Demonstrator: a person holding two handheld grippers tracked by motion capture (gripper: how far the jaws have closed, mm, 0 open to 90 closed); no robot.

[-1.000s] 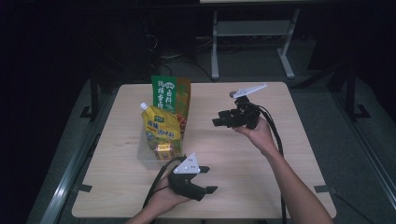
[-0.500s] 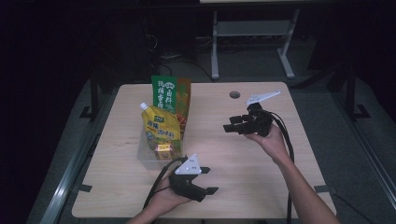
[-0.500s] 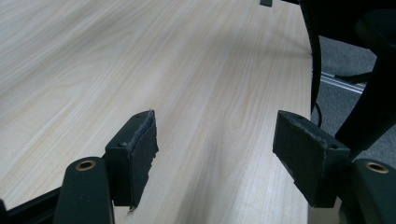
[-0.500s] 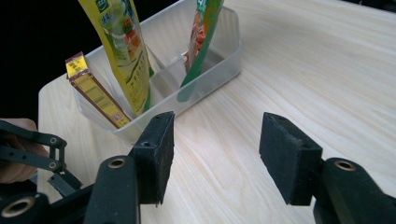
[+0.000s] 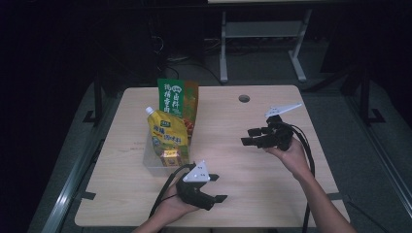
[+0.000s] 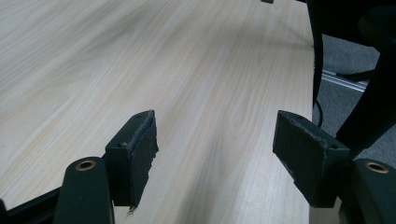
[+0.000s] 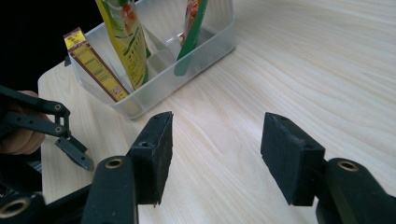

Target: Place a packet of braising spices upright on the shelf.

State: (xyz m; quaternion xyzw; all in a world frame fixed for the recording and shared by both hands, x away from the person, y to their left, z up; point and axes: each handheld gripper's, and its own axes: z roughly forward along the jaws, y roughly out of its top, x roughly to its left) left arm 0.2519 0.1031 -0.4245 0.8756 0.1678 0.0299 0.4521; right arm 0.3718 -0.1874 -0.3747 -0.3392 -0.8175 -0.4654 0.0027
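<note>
Inside one clear bin (image 5: 151, 164) stand seemingly three packets (image 5: 170, 133); both grippers (image 5: 250, 137) (image 5: 218, 189) hover empty, jaws spread.

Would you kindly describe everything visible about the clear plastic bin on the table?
The clear plastic bin is a low, rectangular, see-through tub standing upright on the wooden table, left of centre. Upright in it are a yellow spouted pouch, a green packet and a small yellow-and-brown packet. Neither gripper touches it.
</note>
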